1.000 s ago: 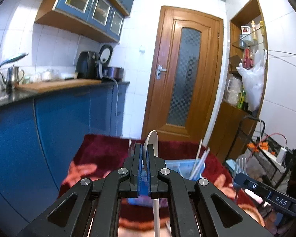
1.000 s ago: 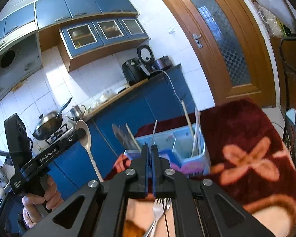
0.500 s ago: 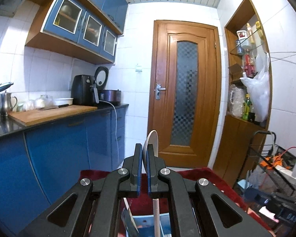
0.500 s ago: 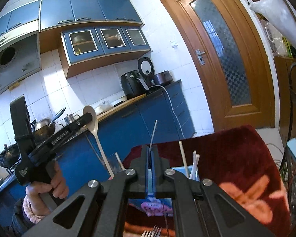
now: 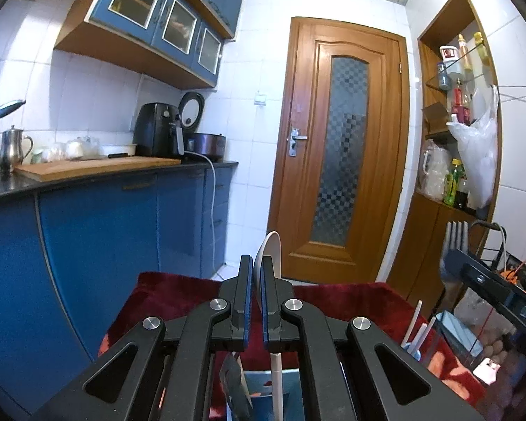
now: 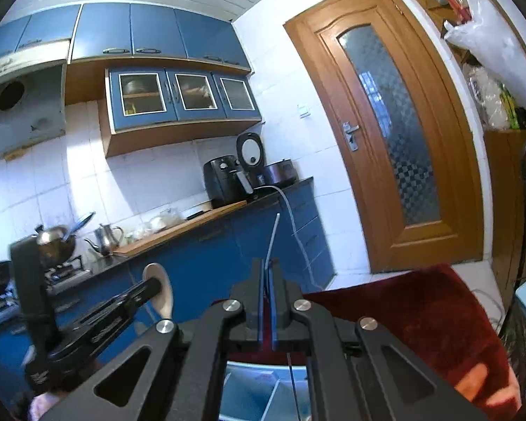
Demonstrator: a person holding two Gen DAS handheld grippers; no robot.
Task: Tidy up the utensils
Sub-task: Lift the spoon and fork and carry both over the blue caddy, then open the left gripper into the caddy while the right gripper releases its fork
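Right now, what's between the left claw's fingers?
The spoon: its bowl sticks up past the left claw, handle hanging below. Left wrist view shows it.

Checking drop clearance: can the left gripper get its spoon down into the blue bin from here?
Probably yes: left gripper is shut on the spoon, its handle hanging right over the blue bin. A knife standing there might snag.

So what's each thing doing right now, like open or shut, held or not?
Left gripper: shut on the white spoon.
White spoon: held upright, bowl up.
Right gripper: shut on the fork.
Fork: held, handle up.
Door: shut.
Cabinet doors: shut.
Rice cooker lid: up.
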